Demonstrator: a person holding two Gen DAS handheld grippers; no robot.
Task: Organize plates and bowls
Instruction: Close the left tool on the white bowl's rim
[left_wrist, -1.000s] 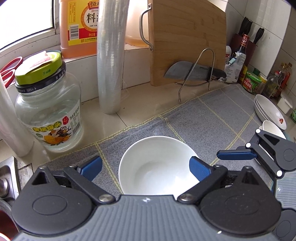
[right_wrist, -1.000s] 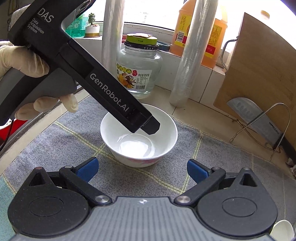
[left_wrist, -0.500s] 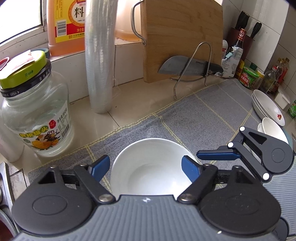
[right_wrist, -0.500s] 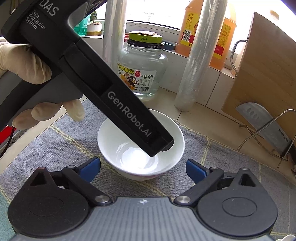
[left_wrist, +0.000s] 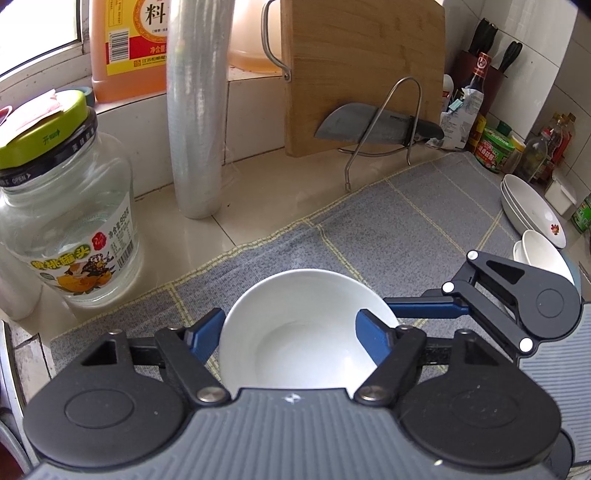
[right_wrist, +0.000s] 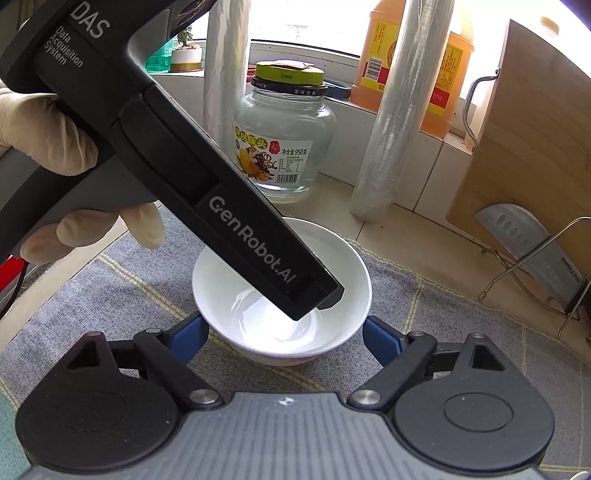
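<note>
Right now both tools crowd around one white bowl (left_wrist: 295, 332), which sits on a grey checked cloth (left_wrist: 406, 229) spread over the table (left_wrist: 258, 184). The left gripper (left_wrist: 290, 334) hangs tilted down over it, held in a pale gloved hand (right_wrist: 44, 140). Its jaws have just been closing with the bowl between them. One blue pad sits at the outside of the bowl's left rim, and the other shows over the inside near the right wall. From the right wrist view its dark finger dips over the bowl's hollow. Whether the pads actually pinch the bowl I cannot tell. The right gripper (right_wrist: 286, 338) comes in from the other side. Its jaws have also just been closing, and the bowl stands between its blue pads, which sit close at either side of the lower wall without visibly pressing, so it looks loose. Ahead of the left gripper and off to its left stands a glass jar (left_wrist: 70, 229) with a green lid. Straight ahead is an upright roll of cling film (left_wrist: 195, 110), with an orange bottle (left_wrist: 125, 44) on the sill behind it. Further ahead to the right a wooden cutting board (left_wrist: 362, 66) leans against the wall with a cleaver (left_wrist: 369, 127) in a wire rack before it. Well off to the left gripper's right, at the cloth's far edge, lie stacked white plates (left_wrist: 532, 214), with small bowls (left_wrist: 543, 254) just beside them.
</note>
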